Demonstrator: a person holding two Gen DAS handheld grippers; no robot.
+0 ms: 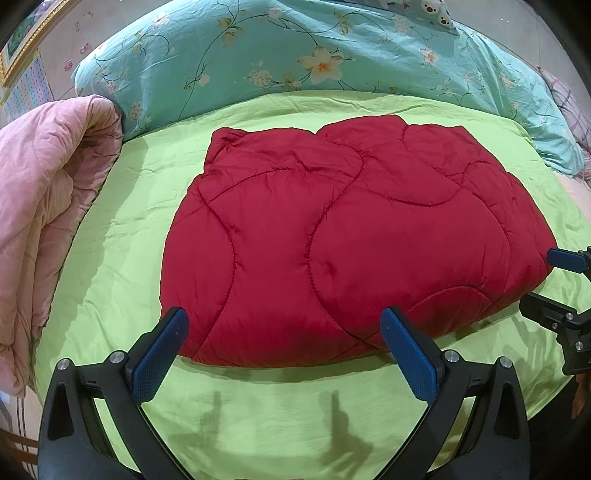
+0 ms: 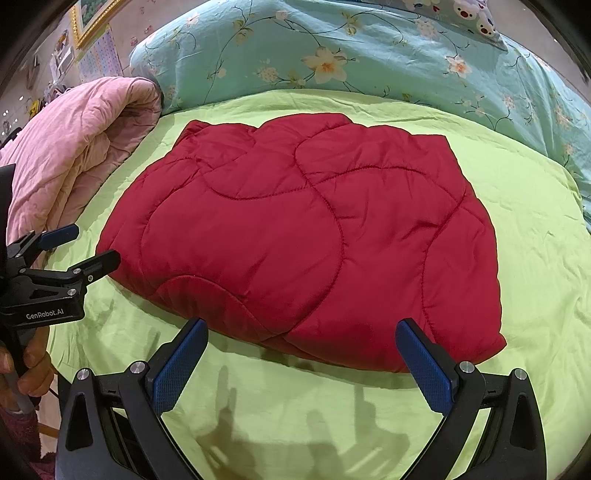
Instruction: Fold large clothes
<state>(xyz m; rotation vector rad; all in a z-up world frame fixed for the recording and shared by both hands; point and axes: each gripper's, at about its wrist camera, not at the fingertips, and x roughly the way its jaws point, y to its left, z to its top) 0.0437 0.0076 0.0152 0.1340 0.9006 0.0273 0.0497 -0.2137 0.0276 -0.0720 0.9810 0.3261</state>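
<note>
A red quilted padded garment (image 1: pixel 343 236) lies folded into a thick rectangle in the middle of the bed; it also shows in the right wrist view (image 2: pixel 314 236). My left gripper (image 1: pixel 284 321) is open and empty, hovering just short of the garment's near left edge. It shows from the side in the right wrist view (image 2: pixel 96 245). My right gripper (image 2: pixel 301 332) is open and empty, just short of the garment's near right edge. It shows at the right edge of the left wrist view (image 1: pixel 546 280).
A lime green sheet (image 1: pixel 258 398) covers the bed. A folded pink quilt (image 1: pixel 48 206) lies along the left side. A teal floral duvet (image 1: pixel 295 55) is bunched at the back. A framed picture (image 2: pixel 96 18) hangs on the wall at upper left.
</note>
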